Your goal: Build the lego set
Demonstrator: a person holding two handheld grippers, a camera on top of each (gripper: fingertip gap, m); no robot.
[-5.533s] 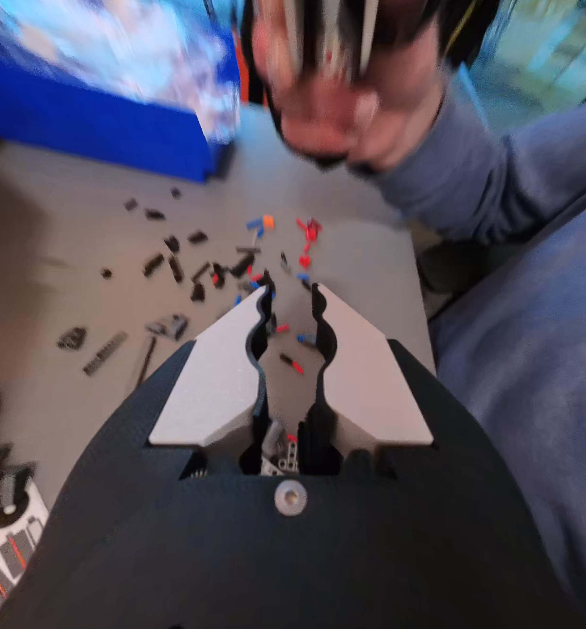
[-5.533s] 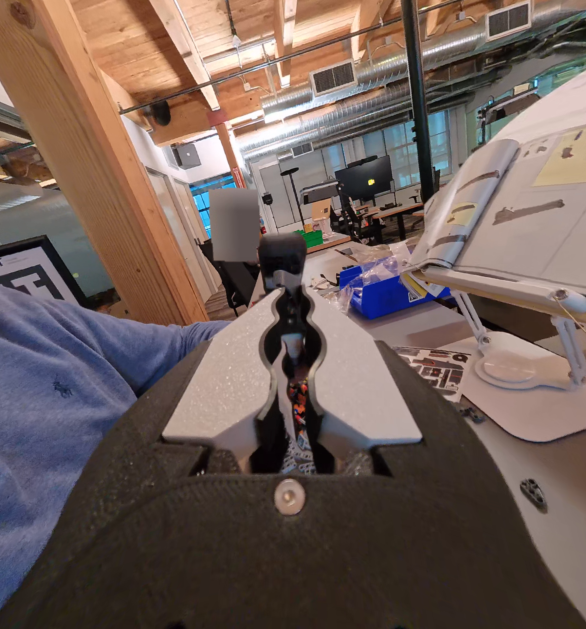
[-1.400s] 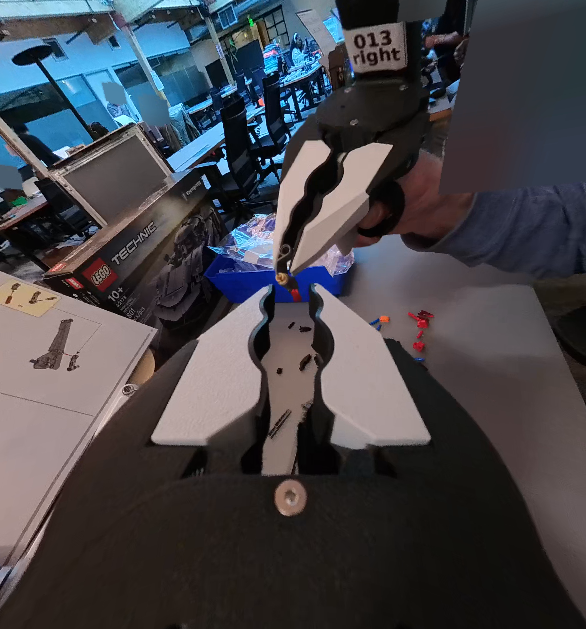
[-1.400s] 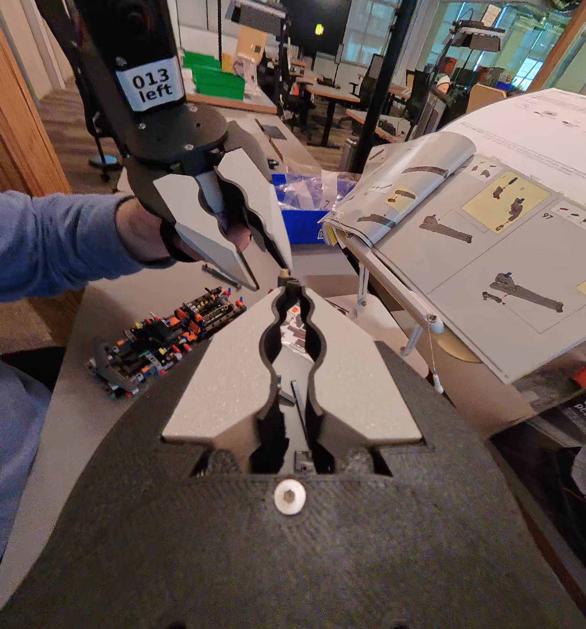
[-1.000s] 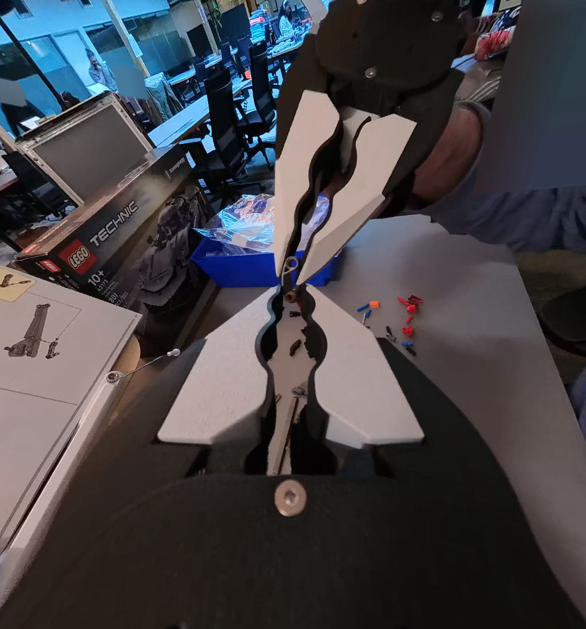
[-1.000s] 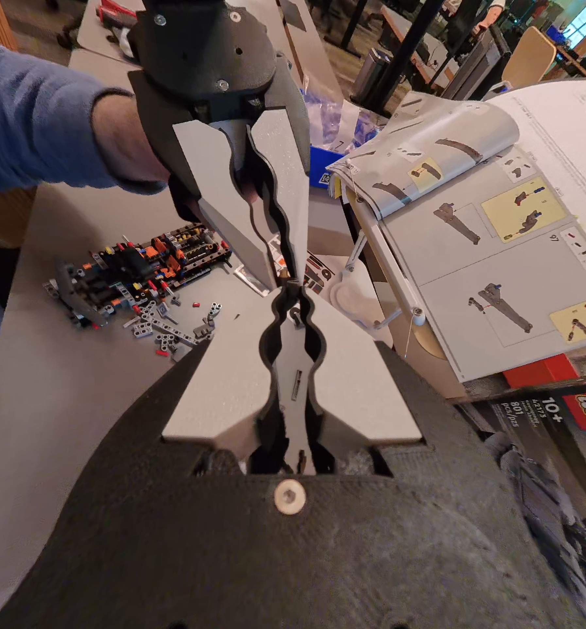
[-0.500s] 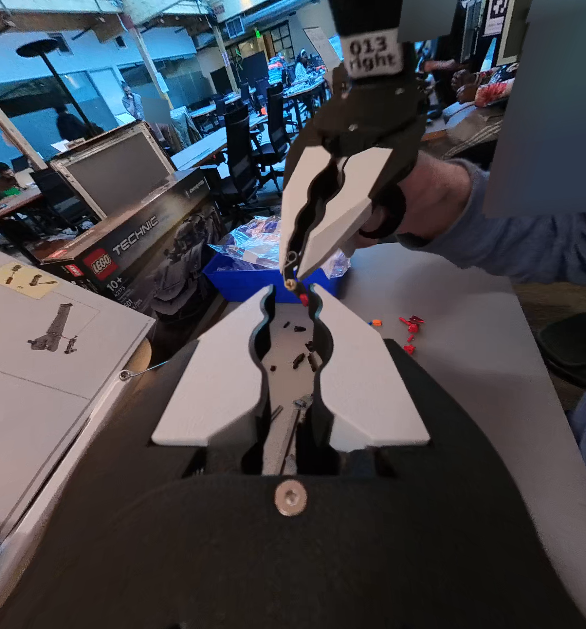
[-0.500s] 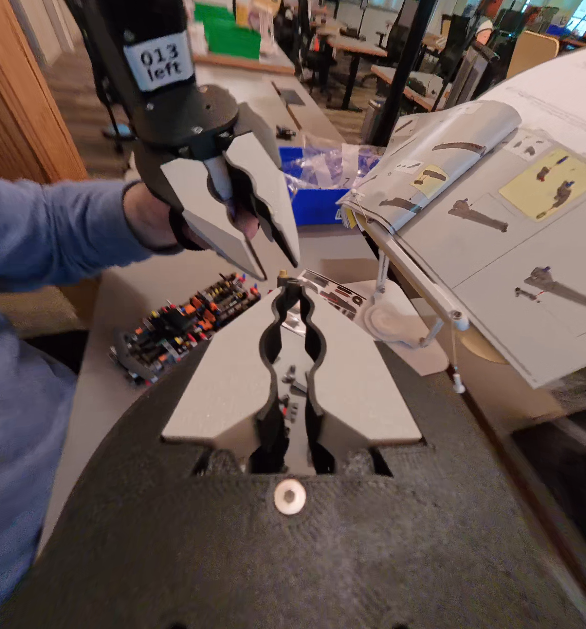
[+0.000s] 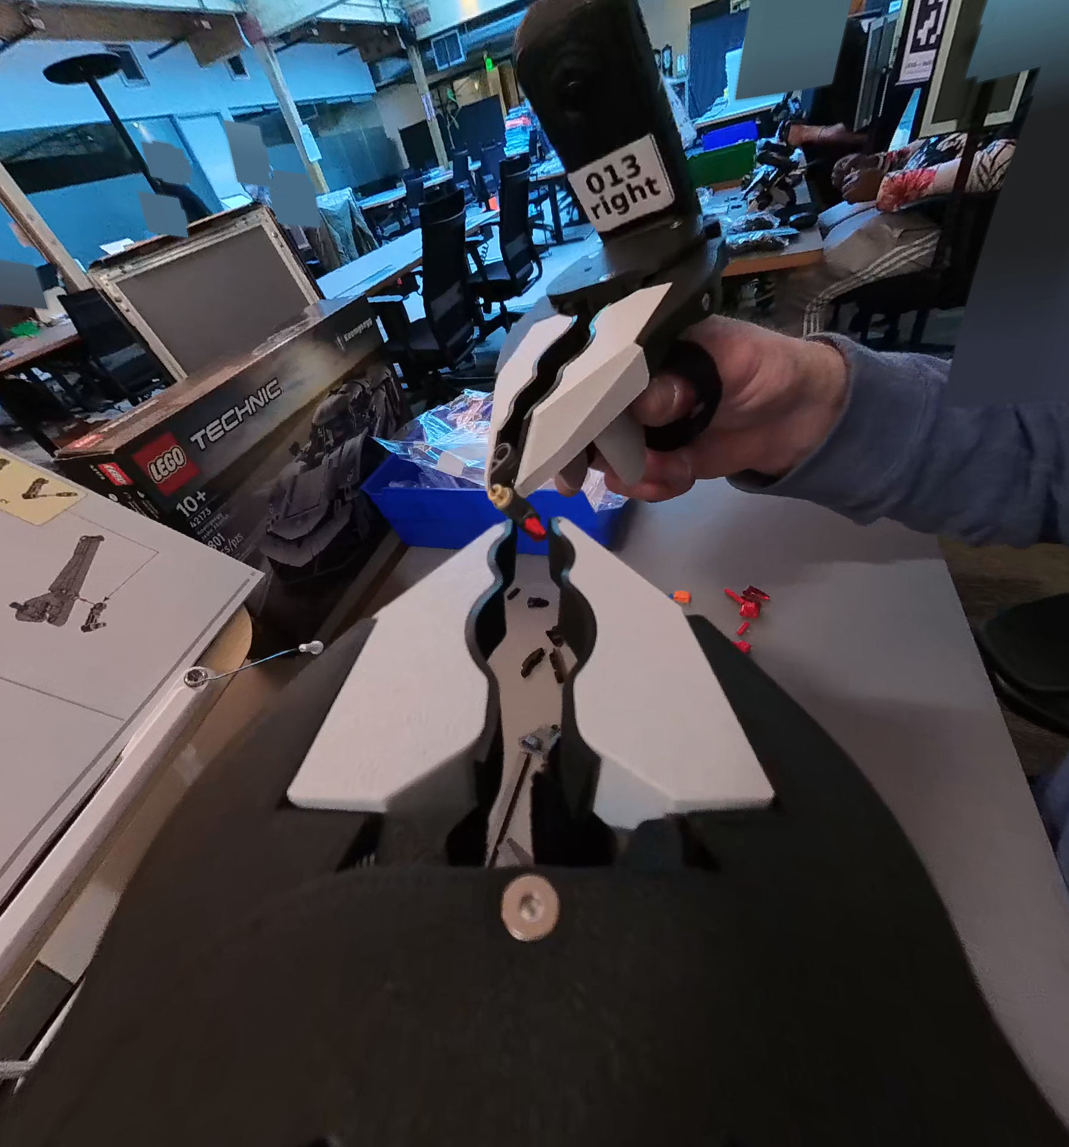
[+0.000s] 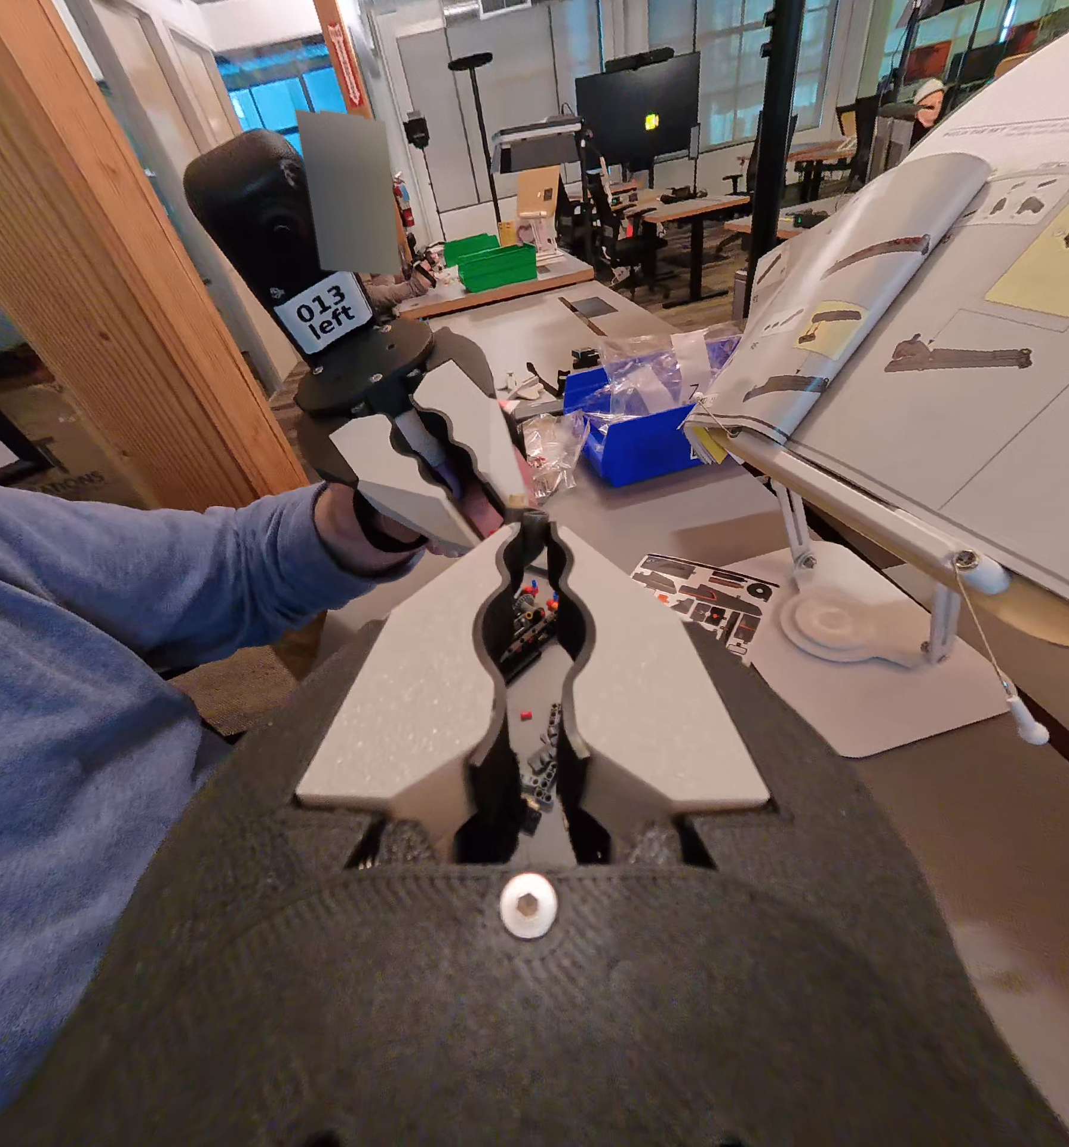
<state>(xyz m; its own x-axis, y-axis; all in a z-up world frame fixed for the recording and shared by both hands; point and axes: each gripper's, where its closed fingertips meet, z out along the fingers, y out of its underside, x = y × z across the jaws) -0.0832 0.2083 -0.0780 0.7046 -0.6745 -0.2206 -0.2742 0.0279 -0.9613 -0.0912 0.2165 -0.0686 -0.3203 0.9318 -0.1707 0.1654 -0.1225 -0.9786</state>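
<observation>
The left gripper [image 9: 529,527] is held level above the table [image 9: 830,620], fingers slightly apart. Just beyond its tips, the right gripper [image 9: 507,487] tilts downward – clamped on a small dark lego piece [image 9: 502,458] with tan and red ends.

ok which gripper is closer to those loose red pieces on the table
Left, probably. The red pieces lie just right of the left gripper, beside its open jaws. The right gripper, shut on a pin, hangs farther back, before the bin.
</observation>
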